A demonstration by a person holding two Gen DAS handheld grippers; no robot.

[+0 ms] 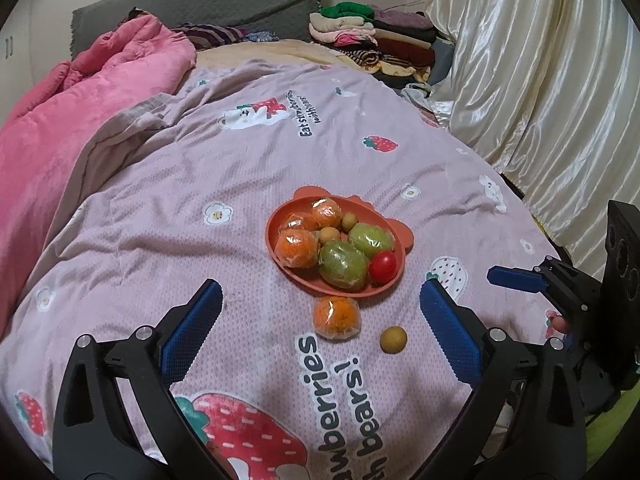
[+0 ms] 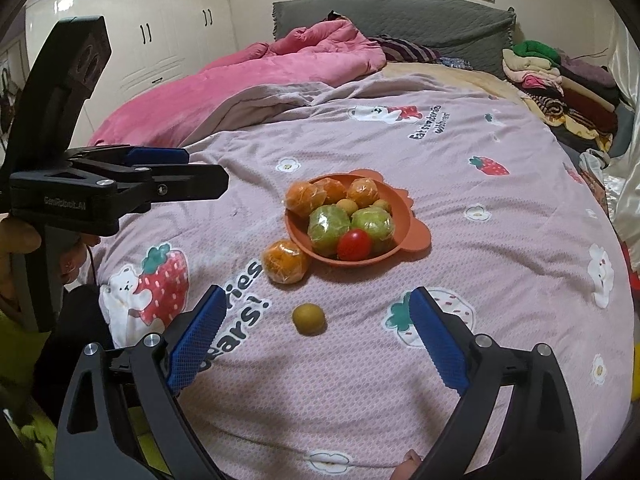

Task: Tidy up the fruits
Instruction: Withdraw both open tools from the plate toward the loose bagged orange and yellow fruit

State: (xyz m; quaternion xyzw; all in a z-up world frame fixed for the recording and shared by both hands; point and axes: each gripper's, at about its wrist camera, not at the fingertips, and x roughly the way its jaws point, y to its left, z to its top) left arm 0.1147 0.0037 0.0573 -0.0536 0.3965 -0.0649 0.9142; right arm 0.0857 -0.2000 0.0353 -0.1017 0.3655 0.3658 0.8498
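Bed: pink quilt (image 1: 168, 200) under everything.
Bowl (image 1: 280, 216): mid-quilt, holding fruit.
Orange (image 1: 335, 317), small brown fruit (image 1: 393, 339): loose, near side of bowl.
Left gripper (image 1: 320, 320): angled down, jaws wide, empty.
Right gripper (image 2: 316, 328): angled down, jaws wide, empty.

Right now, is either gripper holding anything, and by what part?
Nothing is held. The left gripper and right gripper both stand open over the bedspread, clear of the loose wrapped orange and small brown fruit.
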